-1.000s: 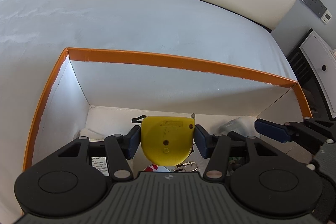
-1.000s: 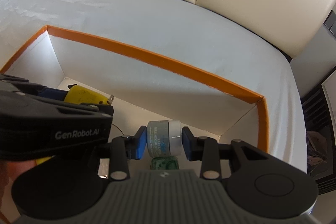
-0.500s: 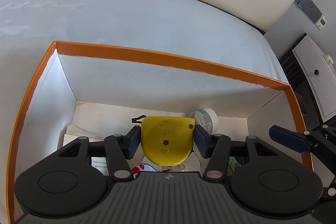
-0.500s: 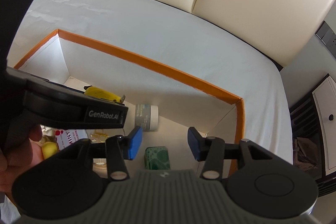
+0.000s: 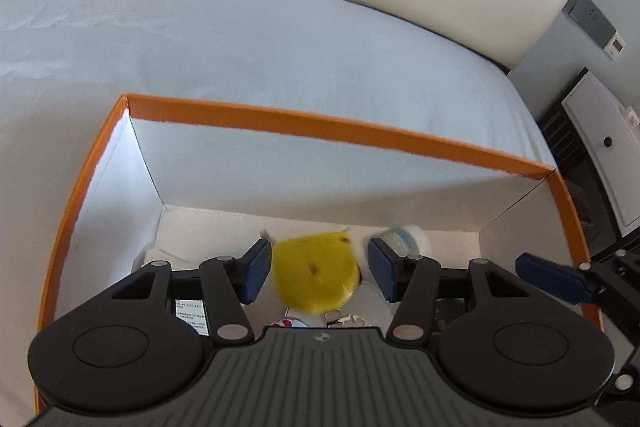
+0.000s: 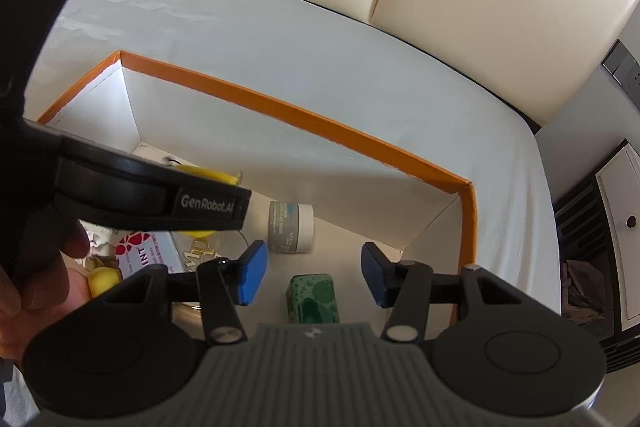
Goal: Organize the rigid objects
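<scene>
Currently we log both tongs spread over the orange-rimmed box (image 5: 320, 126): left tongs (image 5: 318, 273) just released the yellow tape measure (image 5: 316, 273), right tongs (image 6: 310, 277) just opened, jar (image 6: 291, 227) lying inside; next, withdraw for another item.

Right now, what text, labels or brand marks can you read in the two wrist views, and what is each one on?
"GenRobot.AI": white lettering on the left gripper's body.
"INT": red letters on the white card; the card's small print is unreadable.
Jar: blue script and lines of print, too small to read.
Gold lettering piece: partly hidden, unreadable.
Printed white label under the left gripper: too small to read.
</scene>
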Demonstrator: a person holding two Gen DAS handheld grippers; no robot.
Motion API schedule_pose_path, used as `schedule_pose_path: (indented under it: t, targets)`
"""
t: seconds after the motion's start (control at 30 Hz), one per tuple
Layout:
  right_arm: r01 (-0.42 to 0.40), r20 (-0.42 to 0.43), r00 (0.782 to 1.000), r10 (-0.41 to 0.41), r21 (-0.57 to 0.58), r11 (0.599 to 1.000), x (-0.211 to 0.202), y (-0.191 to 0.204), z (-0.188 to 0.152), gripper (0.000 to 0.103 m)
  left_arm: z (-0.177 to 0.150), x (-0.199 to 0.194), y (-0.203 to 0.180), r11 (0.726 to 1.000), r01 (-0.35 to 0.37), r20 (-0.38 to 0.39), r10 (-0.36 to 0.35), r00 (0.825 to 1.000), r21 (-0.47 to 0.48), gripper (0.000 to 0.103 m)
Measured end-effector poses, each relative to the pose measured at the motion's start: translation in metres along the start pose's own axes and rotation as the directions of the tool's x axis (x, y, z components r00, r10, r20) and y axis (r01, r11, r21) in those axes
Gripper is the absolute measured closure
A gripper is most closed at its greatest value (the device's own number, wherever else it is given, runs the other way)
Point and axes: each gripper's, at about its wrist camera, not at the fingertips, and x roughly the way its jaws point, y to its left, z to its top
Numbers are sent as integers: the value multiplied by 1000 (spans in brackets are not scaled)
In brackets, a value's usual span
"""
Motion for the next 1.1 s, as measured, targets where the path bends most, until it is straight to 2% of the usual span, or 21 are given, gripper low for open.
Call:
schedule_pose_path:
  t: [0.07, 0.33, 0.6, 0.83, 1.1]
  targets:
    - [-2, -3, 1000, 2, 1, 1000, 1, -1, 0, 49, 1, -3, 1, 1000, 18, 16, -18, 1000, -12, 32]
    - [2, 3, 1000, -2, 1, 1000, -4, -5, 2, 48, 2, -16, -2, 1000, 28, 57, -27, 998, -10, 31]
    - [11, 54, 998, -12, 22, 1000, -29, -8, 0, 47, 2, -54, -11, 998, 59, 175, -58, 983, 1, 31]
    - [3, 157, 987, -17, 87, 996, -73, -9, -15, 47, -11, -93, -22, 996, 77, 279, -88, 956, 51, 31]
    - [-34, 307, 951, -23, 180, 983, -129, -15, -41, 47, -32, -128, -41, 991, 26, 354, -71, 932, 129, 31]
